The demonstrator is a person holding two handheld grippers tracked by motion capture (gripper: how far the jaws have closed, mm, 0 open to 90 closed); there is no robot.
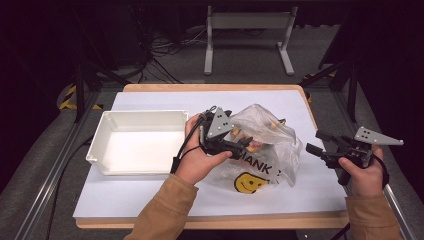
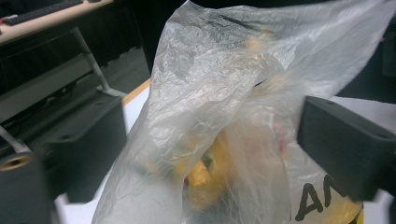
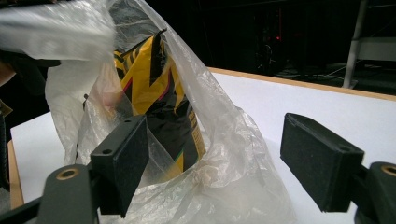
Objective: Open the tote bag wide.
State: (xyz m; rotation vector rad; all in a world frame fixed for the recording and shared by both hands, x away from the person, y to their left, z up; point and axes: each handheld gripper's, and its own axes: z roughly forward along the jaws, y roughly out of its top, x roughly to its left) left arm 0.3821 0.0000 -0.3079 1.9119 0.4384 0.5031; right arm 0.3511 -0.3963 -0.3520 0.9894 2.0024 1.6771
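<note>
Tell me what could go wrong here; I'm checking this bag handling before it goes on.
1. The left gripper has thin bag film between open jaws; closing may catch film alone and tear it.
2. The right gripper stands open and apart from the bag, so nothing steadies that side; the yellow-black packet inside might tip.

The high view looked forward and down from above the person's side, taking in the whole table [image 1: 150,200] with the plastic bag [image 1: 270,145] near its middle. The left gripper view sat very close against the plastic bag [image 2: 224,116], facing along its own jaws. The right gripper view faced the plastic bag [image 3: 187,140] from just beside it, low over the table [image 3: 280,102]. All three shared the bag.
</note>
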